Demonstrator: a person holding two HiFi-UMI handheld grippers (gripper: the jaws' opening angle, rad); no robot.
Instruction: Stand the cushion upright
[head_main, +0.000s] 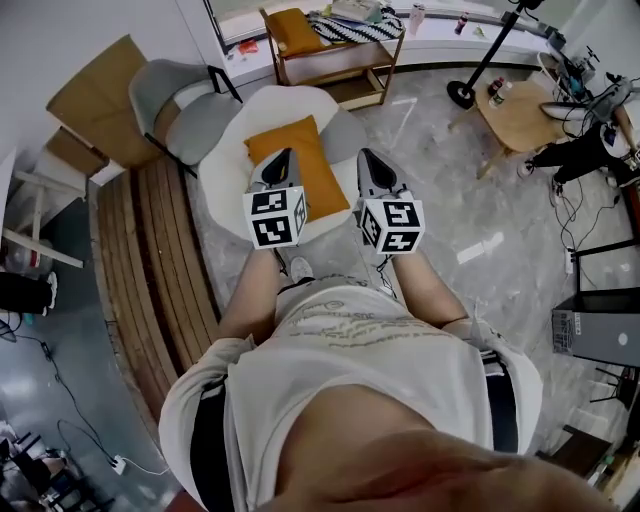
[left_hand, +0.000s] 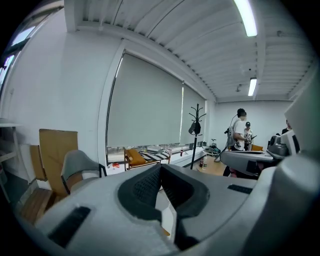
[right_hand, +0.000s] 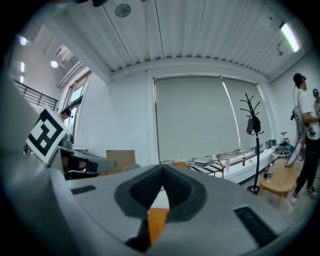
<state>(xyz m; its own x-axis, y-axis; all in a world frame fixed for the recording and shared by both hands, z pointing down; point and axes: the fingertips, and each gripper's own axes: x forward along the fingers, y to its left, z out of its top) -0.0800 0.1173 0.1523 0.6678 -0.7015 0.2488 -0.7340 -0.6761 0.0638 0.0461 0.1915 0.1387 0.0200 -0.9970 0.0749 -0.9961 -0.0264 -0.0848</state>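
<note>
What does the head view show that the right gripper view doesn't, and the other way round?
Only the head view shows the whole orange cushion lying flat on the white chair, and the person's torso. Only the right gripper view shows the ceiling and the window blind. Both show the left tool, the right tool with shut jaws, and the cushion, a mere orange sliver in the gripper view.

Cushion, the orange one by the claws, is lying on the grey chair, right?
Not quite. The orange cushion is lying on the white chair, not on the grey chair beside it. The head view shows this.
</note>
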